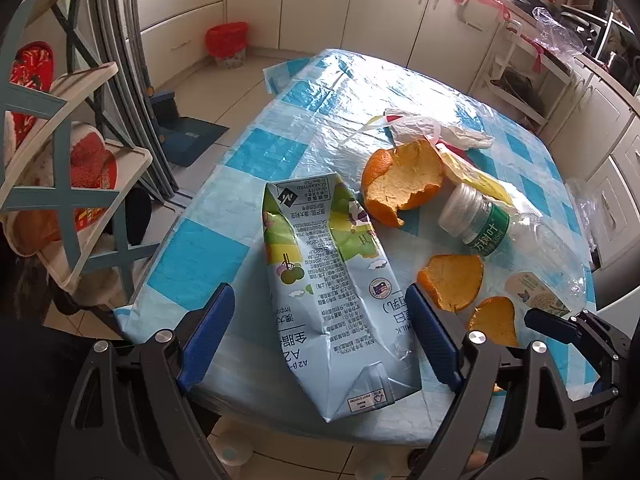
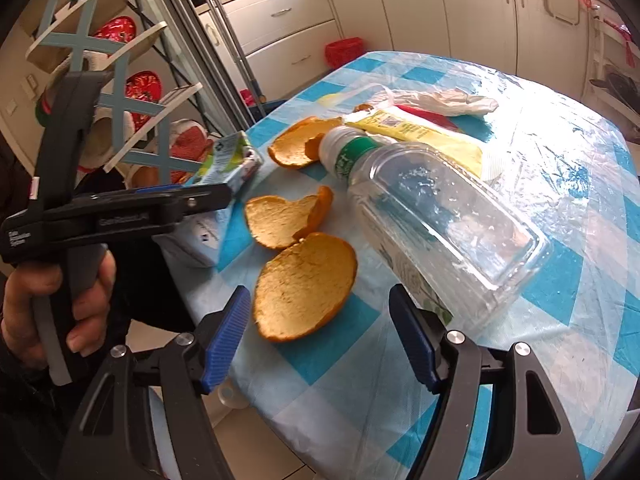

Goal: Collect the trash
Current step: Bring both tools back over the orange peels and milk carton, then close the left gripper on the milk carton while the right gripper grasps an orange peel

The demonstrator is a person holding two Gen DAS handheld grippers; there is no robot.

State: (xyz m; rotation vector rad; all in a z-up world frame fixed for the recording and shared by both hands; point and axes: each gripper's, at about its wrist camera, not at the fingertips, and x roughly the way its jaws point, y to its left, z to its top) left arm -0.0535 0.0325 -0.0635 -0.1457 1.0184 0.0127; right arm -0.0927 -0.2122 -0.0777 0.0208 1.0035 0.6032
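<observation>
Approach step: left gripper [image 1: 320,336] wide open astride milk carton [image 1: 332,280], gripping nothing; right gripper [image 2: 320,336] open, empty, above orange peel [image 2: 304,284]. Next: lower, close; bin perhaps the red one.

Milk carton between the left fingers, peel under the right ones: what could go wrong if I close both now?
1. The flattened milk carton hangs over the table edge; a weak pinch by the left gripper could tip it to the floor.
2. The curled orange peel lies low, so the right gripper may scrape the plastic table cover or push it aside.
3. The empty bottle beside the right fingers may roll if bumped.
</observation>
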